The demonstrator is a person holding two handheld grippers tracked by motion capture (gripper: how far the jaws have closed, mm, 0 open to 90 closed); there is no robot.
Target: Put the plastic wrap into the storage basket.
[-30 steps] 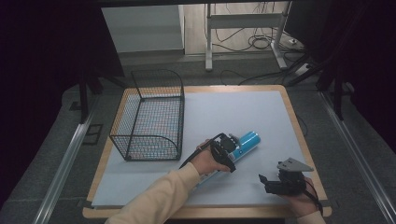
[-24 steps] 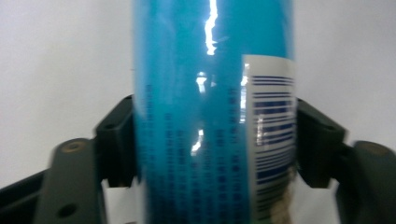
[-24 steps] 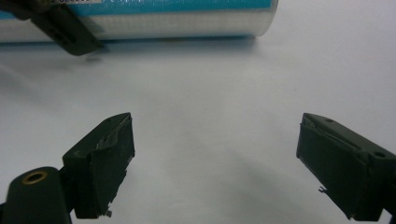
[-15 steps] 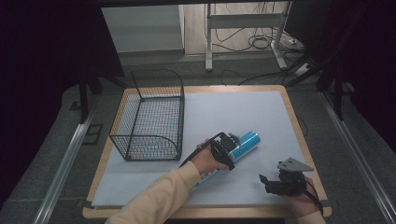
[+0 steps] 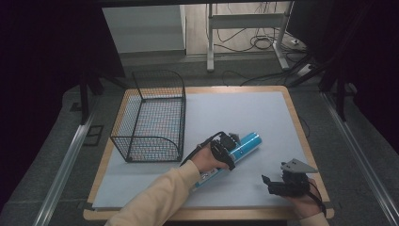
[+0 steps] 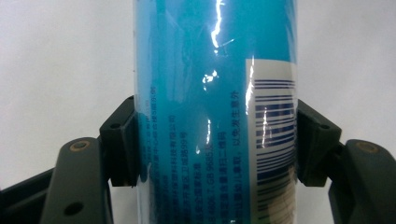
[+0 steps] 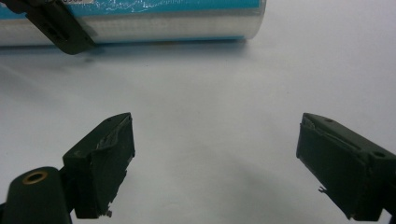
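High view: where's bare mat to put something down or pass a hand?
Free: the far right of the mat, beyond the tube and right of the basket; also the near left strip in front of the basket. Crowded: near centre, where the left tongs clamp the tube, and the near right corner with the right tongs.

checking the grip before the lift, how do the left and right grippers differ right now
The left gripper is shut on the blue tube, its pads pressed to both sides; the right gripper stands open with nothing between its jaws.

In the high view the left gripper sits mid-table over the tube, while the right gripper rests apart near the table's near right corner.

Both have black jaws and are held by a hand.
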